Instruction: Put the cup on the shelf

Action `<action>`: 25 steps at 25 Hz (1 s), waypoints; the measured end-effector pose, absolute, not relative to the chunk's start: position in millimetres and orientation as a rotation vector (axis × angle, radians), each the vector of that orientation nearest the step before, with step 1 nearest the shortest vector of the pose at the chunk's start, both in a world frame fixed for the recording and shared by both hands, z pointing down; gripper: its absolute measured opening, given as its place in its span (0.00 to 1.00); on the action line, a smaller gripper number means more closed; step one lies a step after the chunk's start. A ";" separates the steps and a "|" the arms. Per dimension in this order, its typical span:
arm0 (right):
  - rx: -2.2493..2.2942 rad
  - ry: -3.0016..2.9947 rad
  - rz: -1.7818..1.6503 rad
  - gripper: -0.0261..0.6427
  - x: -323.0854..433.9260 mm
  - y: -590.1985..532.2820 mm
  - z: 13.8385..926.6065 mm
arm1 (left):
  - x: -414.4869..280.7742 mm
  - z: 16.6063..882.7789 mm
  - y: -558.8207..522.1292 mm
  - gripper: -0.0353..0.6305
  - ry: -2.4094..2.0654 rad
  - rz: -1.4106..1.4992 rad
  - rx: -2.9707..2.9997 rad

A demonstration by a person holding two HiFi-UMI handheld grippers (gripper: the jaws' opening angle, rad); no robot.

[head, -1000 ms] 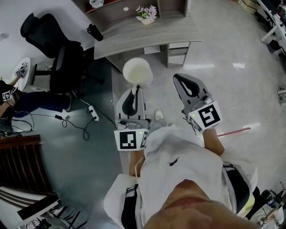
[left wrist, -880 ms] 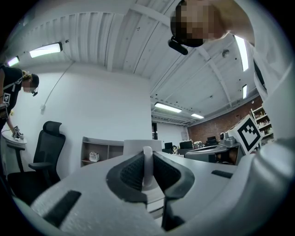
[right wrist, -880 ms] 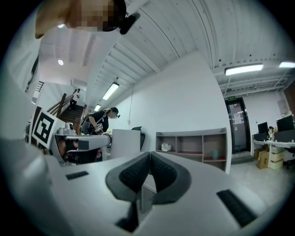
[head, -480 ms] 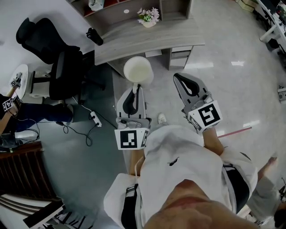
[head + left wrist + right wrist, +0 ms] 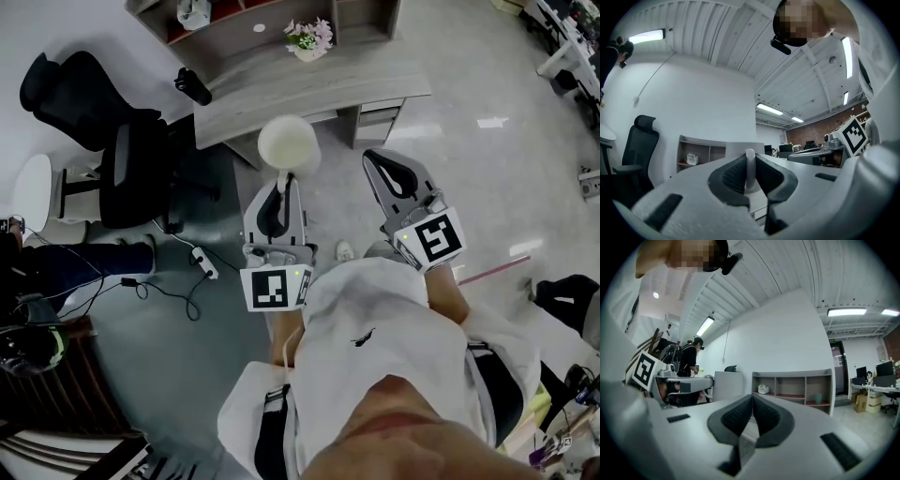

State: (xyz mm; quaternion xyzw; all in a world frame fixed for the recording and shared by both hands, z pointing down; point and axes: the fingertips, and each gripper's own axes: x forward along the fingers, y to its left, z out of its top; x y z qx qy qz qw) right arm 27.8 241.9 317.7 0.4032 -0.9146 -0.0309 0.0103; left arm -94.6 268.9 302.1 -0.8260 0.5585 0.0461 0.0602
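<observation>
A cream-white cup (image 5: pixel 289 143) is seen from above in the head view, out in front of my left gripper (image 5: pixel 285 180), which is shut on it. In the left gripper view a thin white part of the cup (image 5: pixel 749 174) is pinched between the dark pads. My right gripper (image 5: pixel 377 161) is alongside, shut and empty, with its pads touching (image 5: pixel 752 399). The shelf (image 5: pixel 246 17) stands behind a grey desk (image 5: pixel 328 82), ahead of both grippers. In the right gripper view the shelf (image 5: pixel 793 389) shows open compartments with a small white object inside.
A flower pot (image 5: pixel 307 36) and a black object (image 5: pixel 192 84) sit on the desk. A black office chair (image 5: pixel 108 127) stands left of it. A power strip with cables (image 5: pixel 202 264) lies on the floor at the left. Another person's dark legs show at the left edge.
The desk and shelf have drawn closer and more of the shelf shows at the top. Both grippers keep their pose, the cup still in the left one. The floor and chair slid by.
</observation>
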 end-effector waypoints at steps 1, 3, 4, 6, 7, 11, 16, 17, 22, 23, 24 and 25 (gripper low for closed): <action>1.264 -2.849 -0.097 0.08 25.9 238.9 318.0 | -97.0 302.5 265.0 0.13 1.689 0.140 -2.503; 1.274 -2.837 -0.093 0.08 23.6 233.3 319.5 | -99.9 303.8 257.5 0.13 1.684 0.141 -2.511; 1.279 -2.831 -0.090 0.08 23.0 230.6 320.3 | -100.5 304.4 253.8 0.13 1.679 0.142 -2.517; 1.291 -2.821 -0.086 0.08 22.6 224.4 321.0 | -100.5 304.7 245.9 0.13 1.666 0.143 -2.528; 1.298 -2.815 -0.084 0.08 22.7 221.0 321.3 | -100.1 304.7 241.7 0.13 1.659 0.143 -2.532; 1.313 -2.805 -0.081 0.08 24.7 205.8 321.7 | -96.7 303.7 224.7 0.13 1.639 0.143 -2.541; 1.301 -2.817 -0.082 0.08 28.2 185.2 321.9 | -91.2 301.2 205.9 0.13 1.644 0.149 -2.535; 1.295 -2.822 -0.084 0.08 28.2 179.8 321.9 | -91.4 301.7 201.1 0.13 1.648 0.144 -2.526; 1.262 -2.842 -0.085 0.08 28.5 148.8 325.1 | -91.7 304.6 172.9 0.13 1.681 0.137 -2.501; 1.256 -2.845 -0.085 0.08 29.1 142.9 325.6 | -91.5 305.5 167.8 0.13 1.685 0.133 -2.494; 1.252 -2.848 -0.084 0.08 29.9 137.2 325.7 | -91.0 306.0 162.7 0.13 1.690 0.130 -2.490; 1.247 -2.851 -0.082 0.08 30.5 131.2 325.5 | -90.3 305.9 157.3 0.13 1.694 0.127 -2.487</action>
